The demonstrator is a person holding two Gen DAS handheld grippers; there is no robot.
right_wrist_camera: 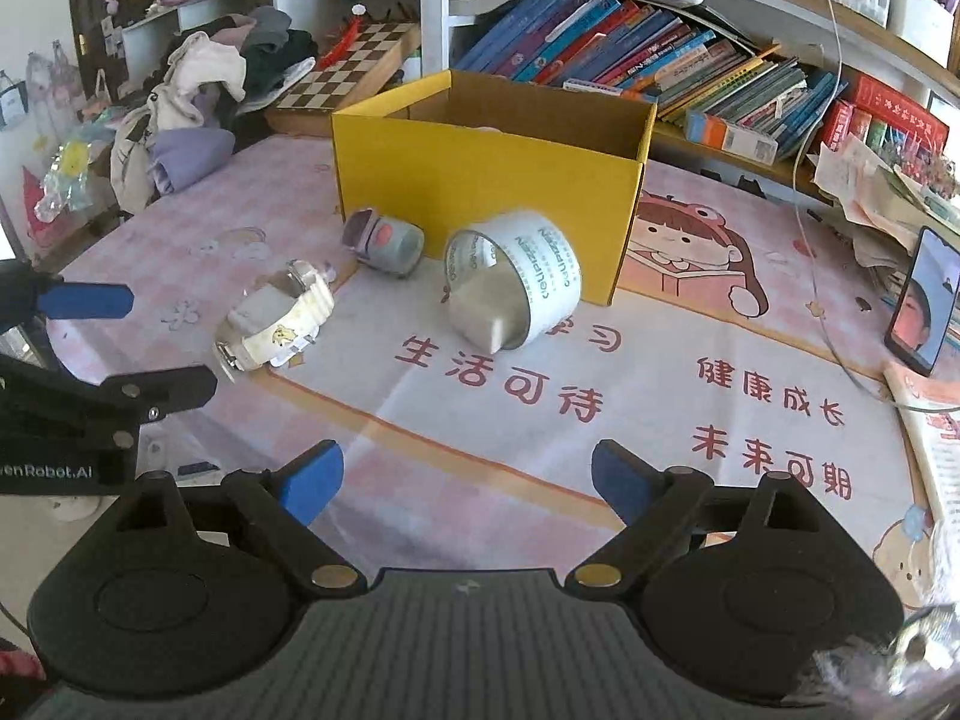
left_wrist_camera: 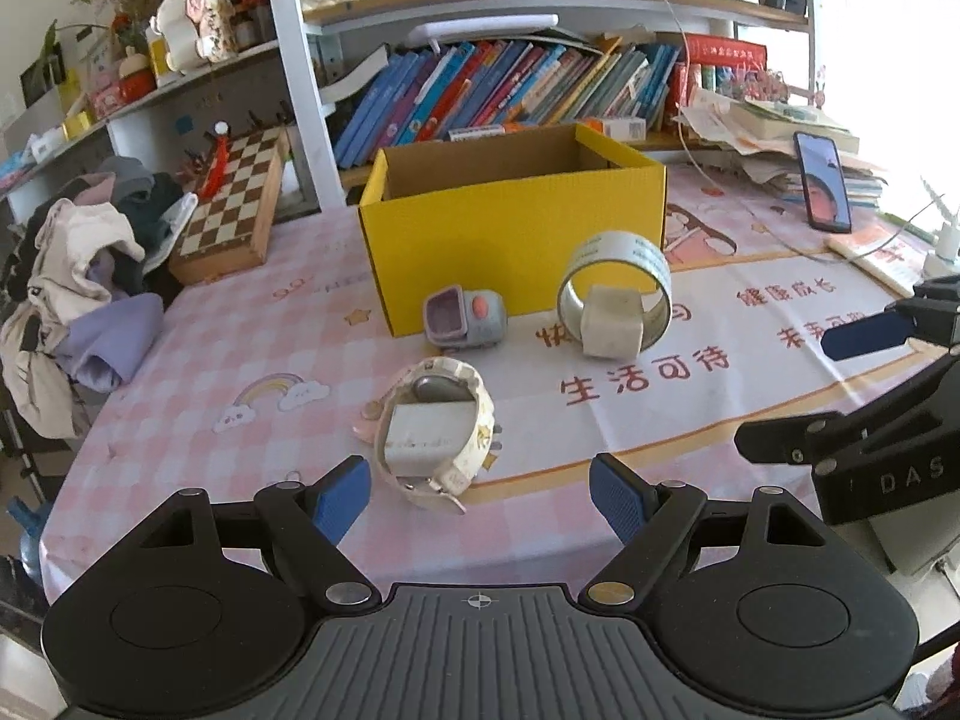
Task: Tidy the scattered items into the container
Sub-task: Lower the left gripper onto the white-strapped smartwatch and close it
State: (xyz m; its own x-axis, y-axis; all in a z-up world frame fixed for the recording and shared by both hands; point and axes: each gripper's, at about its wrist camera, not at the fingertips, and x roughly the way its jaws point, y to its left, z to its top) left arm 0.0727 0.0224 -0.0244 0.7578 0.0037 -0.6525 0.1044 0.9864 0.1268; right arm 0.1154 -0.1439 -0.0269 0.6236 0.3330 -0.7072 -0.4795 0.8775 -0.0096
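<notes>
Pink checked tablecloth (left_wrist_camera: pixel 198 360) printed with cartoons and red characters. Toward the back, a yellow box (left_wrist_camera: pixel 510 222), open at the top; only its cardboard inner walls show, floor hidden, so contents cannot be told.

Three items out on the cloth in front of the box. Nearest the left gripper (left_wrist_camera: pixel 480 492): a cream watch (left_wrist_camera: pixel 435 432), strap looped round a white block, resting on its side. Just before the box's front wall: a small grey gadget (left_wrist_camera: pixel 465 319) with a lilac frame and an orange button, close to the wall, perhaps touching. To its right: a tape roll (left_wrist_camera: pixel 615 294), standing on edge, a white block lodged inside the ring, also close against the box.

Left gripper low over the cloth, jaws spread wide, blue pads empty, watch just ahead and between the finger lines. Right gripper (right_wrist_camera: pixel 468 483) likewise spread wide and holding nothing, hovering over bare cloth, tape roll ahead and well apart.

Judged step: gathering in progress, three items outside the box; how many already lie within, unknown. Likely next: left jaws forward and down around the watch, closing across strap and block, then lifting over the front wall. Care needed: looped strap may roll or slip; the tape roll may roll away when nudged.
</notes>
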